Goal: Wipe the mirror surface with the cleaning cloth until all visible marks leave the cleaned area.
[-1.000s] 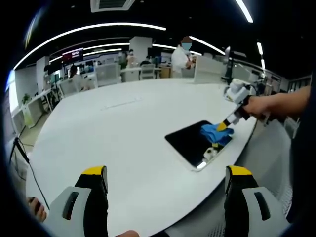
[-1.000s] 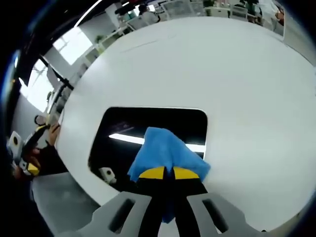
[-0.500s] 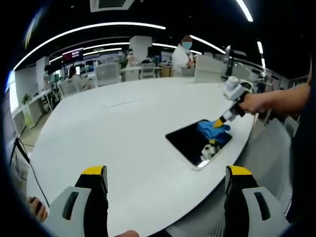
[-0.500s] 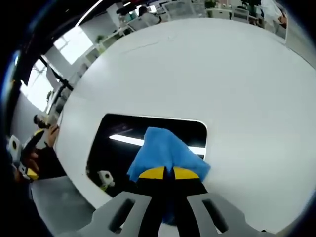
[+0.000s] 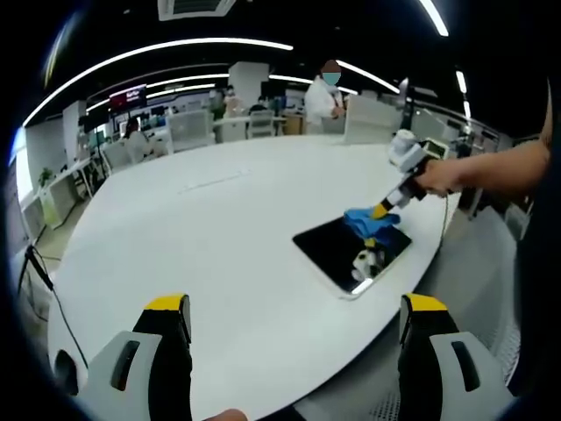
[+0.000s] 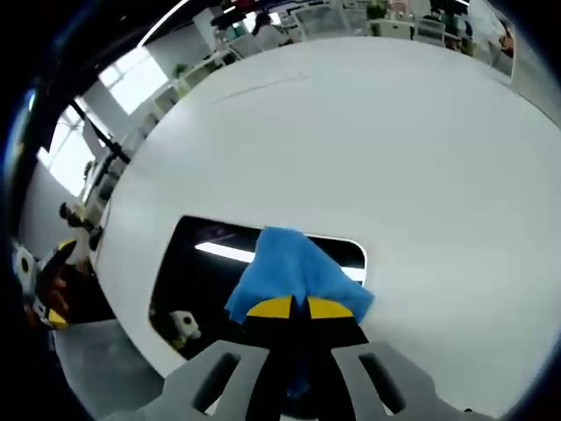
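Right tongs [image 6: 292,309] clamped on blue cleaning cloth [image 6: 294,267] | left tongs [image 5: 294,309] wide, idle | mid-wipe at mirror [image 6: 215,276] edge | next: sweep across remaining glass on desk [image 6: 368,140]

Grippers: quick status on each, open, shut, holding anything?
Left gripper: open, holding nothing.
Right gripper: shut on the blue cloth, over the mirror.

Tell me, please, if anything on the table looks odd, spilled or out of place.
Nothing stands out. The mirror lies flat near the table edge, and the right gripper presses the blue cloth onto it. The small white shape on the glass seems to be a reflection, not a spill.
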`<action>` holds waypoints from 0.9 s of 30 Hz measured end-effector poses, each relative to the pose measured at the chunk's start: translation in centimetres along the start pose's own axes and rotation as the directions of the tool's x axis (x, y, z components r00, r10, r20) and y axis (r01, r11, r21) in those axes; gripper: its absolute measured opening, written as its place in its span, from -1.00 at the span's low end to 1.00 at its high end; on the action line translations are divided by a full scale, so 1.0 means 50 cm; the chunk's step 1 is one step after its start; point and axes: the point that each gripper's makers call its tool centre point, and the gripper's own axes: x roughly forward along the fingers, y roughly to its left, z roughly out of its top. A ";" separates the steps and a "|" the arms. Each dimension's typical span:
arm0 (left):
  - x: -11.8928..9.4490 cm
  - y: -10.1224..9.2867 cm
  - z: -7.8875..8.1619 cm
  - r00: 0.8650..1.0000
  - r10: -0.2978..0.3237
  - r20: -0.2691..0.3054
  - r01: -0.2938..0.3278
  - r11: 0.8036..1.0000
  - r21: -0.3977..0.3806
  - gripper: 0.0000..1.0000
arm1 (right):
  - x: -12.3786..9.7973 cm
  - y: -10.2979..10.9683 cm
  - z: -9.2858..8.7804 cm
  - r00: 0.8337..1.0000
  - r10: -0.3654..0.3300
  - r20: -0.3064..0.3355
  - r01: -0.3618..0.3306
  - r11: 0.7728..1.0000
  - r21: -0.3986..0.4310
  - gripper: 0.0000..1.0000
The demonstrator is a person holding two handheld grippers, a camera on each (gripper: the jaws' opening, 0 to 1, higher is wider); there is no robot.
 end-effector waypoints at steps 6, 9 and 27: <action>-0.001 0.000 -0.002 1.000 0.002 -0.003 -0.002 1.000 -0.001 0.99 | 0.006 -0.005 0.015 1.000 -0.001 0.002 0.001 1.000 -0.009 -1.00; 0.000 0.000 -0.003 1.000 0.002 -0.003 -0.002 1.000 -0.001 0.99 | 0.010 -0.009 0.025 1.000 0.001 0.002 -0.001 1.000 -0.005 -1.00; 0.002 0.001 -0.001 1.000 0.008 0.001 -0.008 1.000 -0.011 0.99 | 0.025 -0.019 0.056 1.000 0.012 0.007 -0.012 1.000 0.018 -1.00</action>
